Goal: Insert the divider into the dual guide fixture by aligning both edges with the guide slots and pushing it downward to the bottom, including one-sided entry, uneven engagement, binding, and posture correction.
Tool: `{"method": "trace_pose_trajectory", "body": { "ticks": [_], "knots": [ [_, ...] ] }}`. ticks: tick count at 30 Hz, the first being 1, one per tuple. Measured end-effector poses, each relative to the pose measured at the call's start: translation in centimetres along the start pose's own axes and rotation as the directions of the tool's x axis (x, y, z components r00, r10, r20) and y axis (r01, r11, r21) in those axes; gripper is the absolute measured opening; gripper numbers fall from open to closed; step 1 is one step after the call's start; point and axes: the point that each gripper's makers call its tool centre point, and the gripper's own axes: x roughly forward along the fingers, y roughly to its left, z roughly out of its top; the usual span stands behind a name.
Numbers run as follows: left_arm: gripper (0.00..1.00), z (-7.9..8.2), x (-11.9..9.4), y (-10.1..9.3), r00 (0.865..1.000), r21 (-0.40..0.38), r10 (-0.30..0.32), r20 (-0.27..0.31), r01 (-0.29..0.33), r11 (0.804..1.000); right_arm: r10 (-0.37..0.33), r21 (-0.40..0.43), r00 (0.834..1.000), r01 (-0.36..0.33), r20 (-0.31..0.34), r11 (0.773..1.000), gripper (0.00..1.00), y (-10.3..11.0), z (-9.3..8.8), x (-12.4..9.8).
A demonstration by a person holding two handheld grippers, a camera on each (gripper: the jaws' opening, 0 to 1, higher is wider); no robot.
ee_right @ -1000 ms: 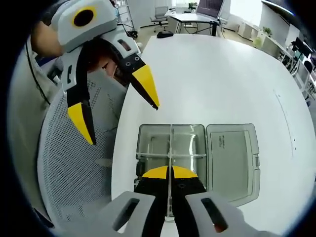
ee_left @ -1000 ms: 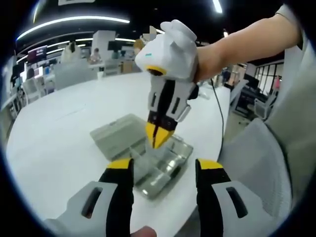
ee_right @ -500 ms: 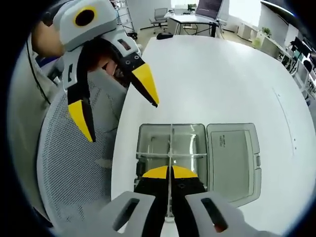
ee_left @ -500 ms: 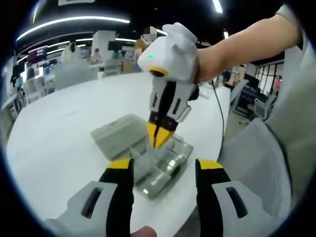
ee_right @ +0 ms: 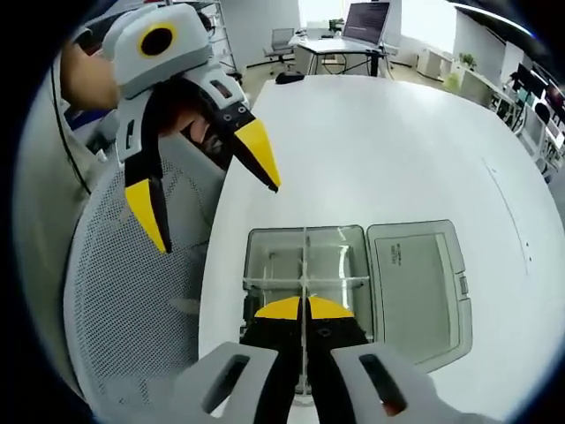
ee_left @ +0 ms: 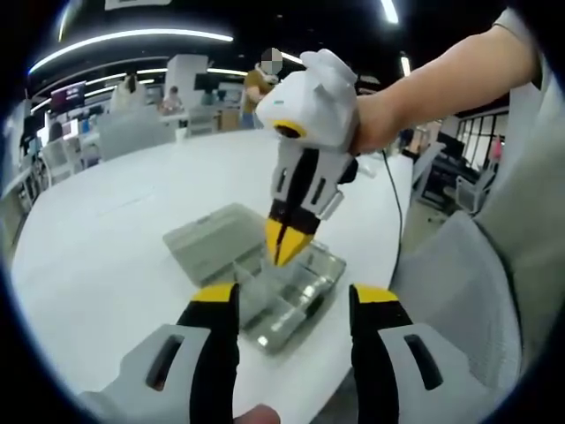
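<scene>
Right gripper: jaws pinched together on the top edge of the divider, above the fixture.
Left gripper: jaws spread wide, holding nothing; hovering off the near side of the fixture, over the table edge (also seen upper left in the right gripper view).
Divider: thin clear sheet, seen edge-on in the right gripper view as a pale line running away from the jaws across the middle of the fixture; standing on edge, lower edge down in the tray.
Fixture: clear shallow box with its lid folded open flat beside it, lying near the edge of the white table.
Long axis: along the box's shorter span, from near wall to far wall, crossing a second clear partition at about mid-length.
Seating depth: hard to judge through clear plastic; possibly not fully home.
Handling: likely light, stiff yet thin, slick and a little brittle; prone to binding if tipped.
Hold: best kept at mid-length of the top edge, as now, pressing evenly so both ends descend together.
</scene>
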Motion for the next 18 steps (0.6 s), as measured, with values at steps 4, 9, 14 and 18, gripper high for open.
{"method": "trace_pose_trajectory", "body": {
  "ticks": [4,9,14,18],
  "knots": [
    [0.49,0.09,-0.01,-0.10,1.000,0.003,-0.001,0.000,0.001,1.000,-0.005,-0.008,1.000,0.005,0.008,1.000,0.00,0.10,0.13,-0.01],
    [0.48,0.18,-0.03,-0.24,1.000,0.004,-0.001,-0.001,0.001,1.000,-0.012,-0.048,1.000,0.012,0.007,0.999,0.00,0.24,0.20,-0.04],
    [0.48,0.26,-0.04,-0.18,1.000,0.006,0.000,0.001,0.000,1.000,-0.017,-0.019,0.999,0.018,0.038,1.000,0.00,0.27,0.08,-0.18],
    [0.48,0.26,-0.06,-0.10,1.000,0.006,0.001,0.000,-0.001,1.000,-0.022,-0.015,0.998,0.023,0.061,1.000,0.00,0.22,-0.36,-0.17]
  ]
}}
